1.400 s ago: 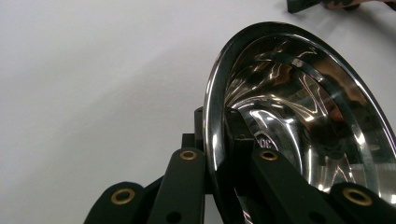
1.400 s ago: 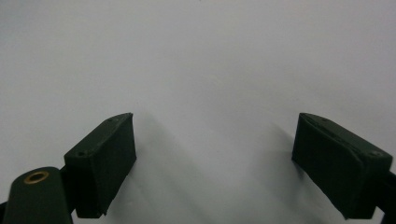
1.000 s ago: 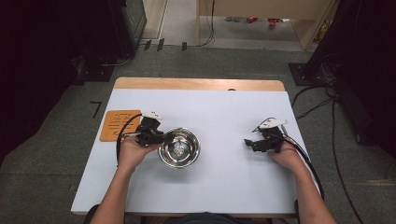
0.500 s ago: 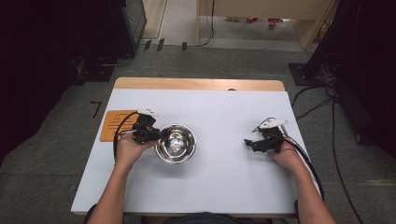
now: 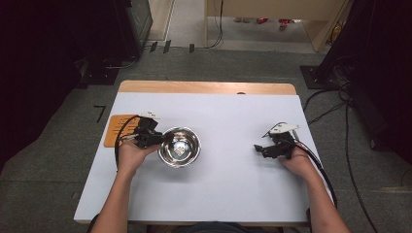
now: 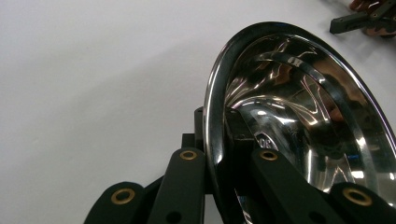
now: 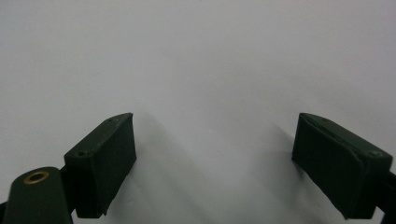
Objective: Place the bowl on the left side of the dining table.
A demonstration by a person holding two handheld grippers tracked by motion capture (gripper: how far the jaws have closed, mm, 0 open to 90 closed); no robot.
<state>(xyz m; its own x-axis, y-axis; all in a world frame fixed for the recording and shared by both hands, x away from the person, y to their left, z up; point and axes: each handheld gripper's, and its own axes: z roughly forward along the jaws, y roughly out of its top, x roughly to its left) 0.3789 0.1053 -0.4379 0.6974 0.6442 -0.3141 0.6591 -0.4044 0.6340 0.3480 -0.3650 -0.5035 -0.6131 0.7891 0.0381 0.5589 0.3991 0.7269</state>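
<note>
A shiny steel bowl (image 5: pixel 180 146) sits left of centre on the white table (image 5: pixel 233 189). My left gripper (image 5: pixel 163 138) is shut on the bowl's left rim. In the left gripper view, one jaw is outside the rim and the other inside the bowl (image 6: pixel 303 116), with the gripper (image 6: pixel 217 123) pinching the wall. My right gripper (image 5: pixel 257 148) rests low over the table at the right, far from the bowl. Its jaws stand wide open over bare white surface in the right gripper view (image 7: pixel 215 158). That right gripper (image 6: pixel 355 21) also shows far off beyond the bowl.
An orange mat (image 5: pixel 116 130) lies at the table's left edge, just behind the left hand. A wooden strip (image 5: pixel 206 87) runs along the far edge. Cables (image 5: pixel 335 111) trail on the floor to the right.
The left gripper has drawn the bowl a little to the left and away from the person. The right gripper has stayed where it was.
</note>
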